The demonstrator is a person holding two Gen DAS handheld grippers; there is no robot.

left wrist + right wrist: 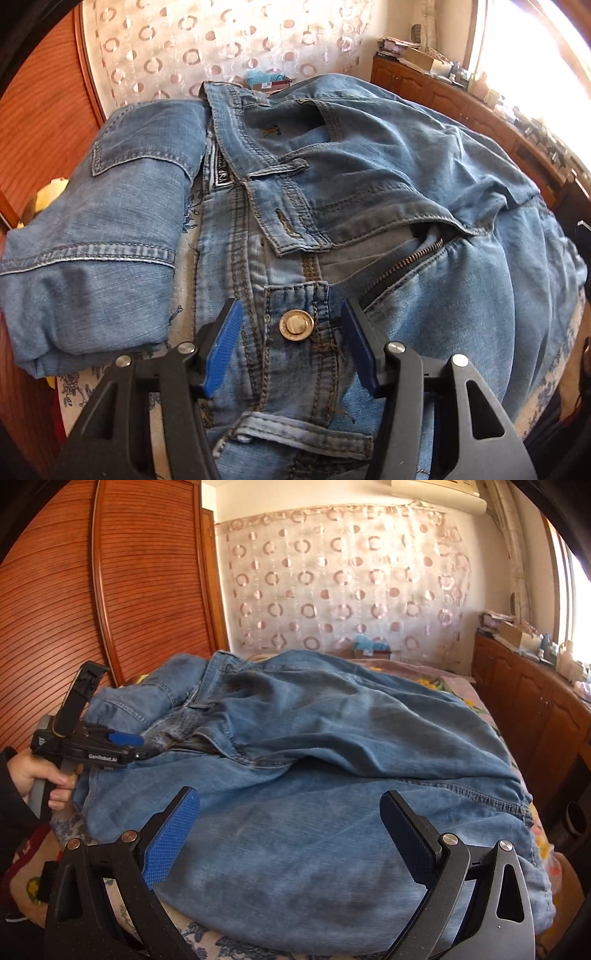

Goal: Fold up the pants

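We see blue denim pants (314, 775) lying crumpled on a bed (458, 686) with a floral cover, waistband toward the left, legs running off to the right — their long axis crosses the bed sideways. The fly is unzipped, and a brass button (296, 324) faces up. Our left gripper (291, 332) straddles that button tab; whether its blue pads press the cloth, we cannot tell. Our right gripper (290, 830) hovers wide open above a leg, holding nothing. Beyond stand a ribbed wooden wardrobe (129, 583), a curtain (343, 587) patterned with rings, low wooden cabinets (535, 709) and a bright window (576, 602).
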